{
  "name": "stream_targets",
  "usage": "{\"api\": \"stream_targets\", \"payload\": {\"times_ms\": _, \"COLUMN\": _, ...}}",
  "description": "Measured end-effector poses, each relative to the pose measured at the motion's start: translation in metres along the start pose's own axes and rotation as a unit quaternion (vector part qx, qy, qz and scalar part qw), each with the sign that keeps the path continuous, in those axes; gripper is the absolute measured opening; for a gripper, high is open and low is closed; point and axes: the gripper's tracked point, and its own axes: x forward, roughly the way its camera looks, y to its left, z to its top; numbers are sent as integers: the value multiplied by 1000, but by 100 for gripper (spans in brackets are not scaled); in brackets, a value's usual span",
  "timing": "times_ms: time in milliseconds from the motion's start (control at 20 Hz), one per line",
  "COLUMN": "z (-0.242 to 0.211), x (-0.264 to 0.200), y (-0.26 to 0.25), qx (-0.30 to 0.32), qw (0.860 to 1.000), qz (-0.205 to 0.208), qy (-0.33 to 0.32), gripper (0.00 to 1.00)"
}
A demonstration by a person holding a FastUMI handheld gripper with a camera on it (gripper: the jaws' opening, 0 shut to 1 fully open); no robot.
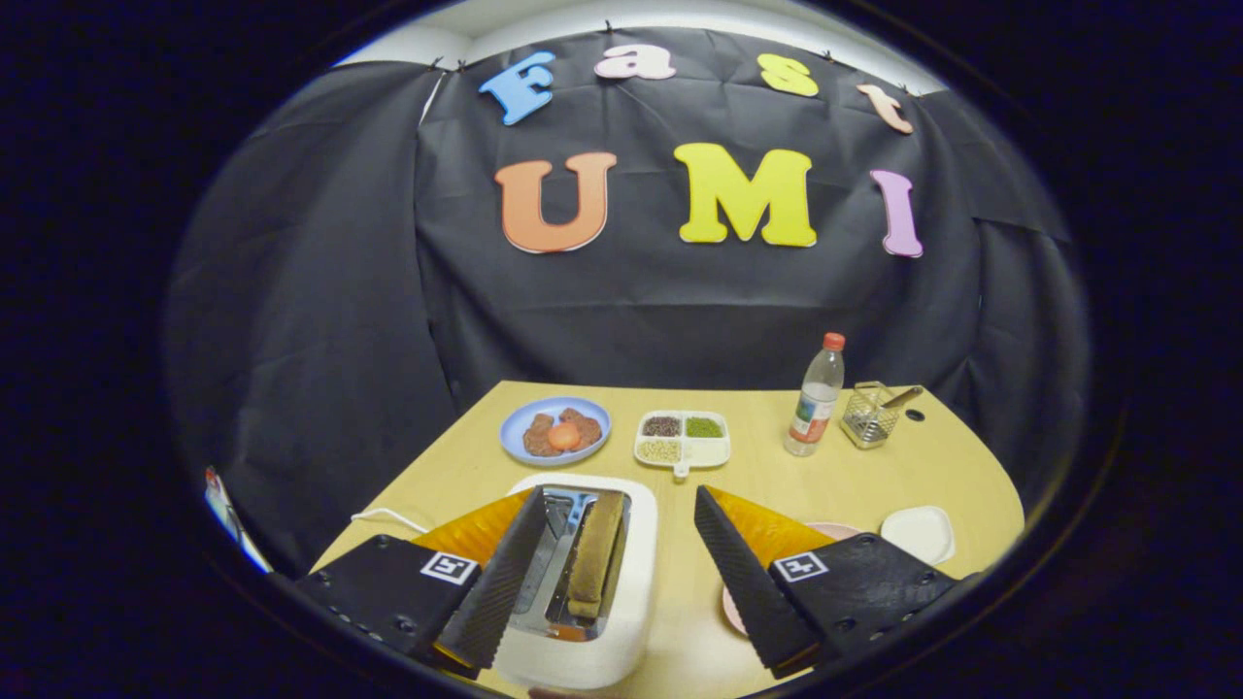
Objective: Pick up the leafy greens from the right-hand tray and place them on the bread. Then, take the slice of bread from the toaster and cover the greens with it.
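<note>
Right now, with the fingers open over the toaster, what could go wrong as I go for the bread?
The gripper is open, and the bread slice stands on edge deep in one toaster slot, so the fingers may strike the metal slot walls. A light toaster could also lift with the slice.

A booth draped in black cloth [621, 301] forms the backdrop, hanging in loose folds and seams from clips along its top edge. Above the cloth a strip of pale wall or ceiling [583, 15] shows, brightly lit. The cloth curves around both sides, closing in the space. In front of it stands a light, wood-coloured surface [855, 476] with a rounded far-right corner — its top is evenly lit, with soft shadows under the items it carries. A small dark hole or grommet [914, 415] sits near that corner. A thin white cable [384, 515] trails across the surface's left edge.
</note>
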Motion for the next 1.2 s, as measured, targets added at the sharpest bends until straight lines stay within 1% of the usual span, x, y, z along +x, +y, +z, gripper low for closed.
{"api": "stream_targets", "payload": {"times_ms": 150, "z": -11, "x": 13, "y": 2, "qx": -1, "qw": 999, "qz": -13, "qy": 36, "gripper": 70}}
{"api": "stream_targets", "payload": {"times_ms": 300, "z": -15, "x": 21, "y": 7, "qx": -9, "qw": 998, "qz": -14, "qy": 61, "gripper": 51}}
{"api": "stream_targets", "payload": {"times_ms": 350, "z": -19, "x": 21, "y": 9, "qx": -13, "qw": 997, "qz": -10, "qy": 73, "gripper": 39}}
{"api": "stream_targets", "payload": {"times_ms": 450, "z": -20, "x": 20, "y": 11, "qx": -18, "qw": 996, "qz": -11, "qy": 87, "gripper": 22}}
{"api": "stream_targets", "payload": {"times_ms": 500, "z": -18, "x": 20, "y": 6, "qx": -16, "qw": 996, "qz": -19, "qy": 91, "gripper": 22}}
{"api": "stream_targets", "payload": {"times_ms": 550, "z": -17, "x": 17, "y": 7, "qx": -13, "qw": 995, "qz": -18, "qy": 97, "gripper": 14}}
{"api": "stream_targets", "payload": {"times_ms": 650, "z": -4, "x": 7, "y": 9, "qx": -2, "qw": 996, "qz": -19, "qy": 91, "gripper": 14}}
{"api": "stream_targets", "payload": {"times_ms": 700, "z": 8, "x": 0, "y": 7, "qx": 1, "qw": 997, "qz": -22, "qy": 79, "gripper": 7}}
{"api": "stream_targets", "payload": {"times_ms": 900, "z": 74, "x": -40, "y": 7, "qx": 25, "qw": 999, "qz": -18, "qy": 33, "gripper": 7}}
{"api": "stream_targets", "payload": {"times_ms": 1050, "z": 121, "x": -73, "y": -3, "qx": 30, "qw": 999, "qz": -24, "qy": -9, "gripper": 7}}
{"api": "stream_targets", "payload": {"times_ms": 1200, "z": 151, "x": -97, "y": -21, "qx": 36, "qw": 998, "qz": -31, "qy": -40, "gripper": 7}}
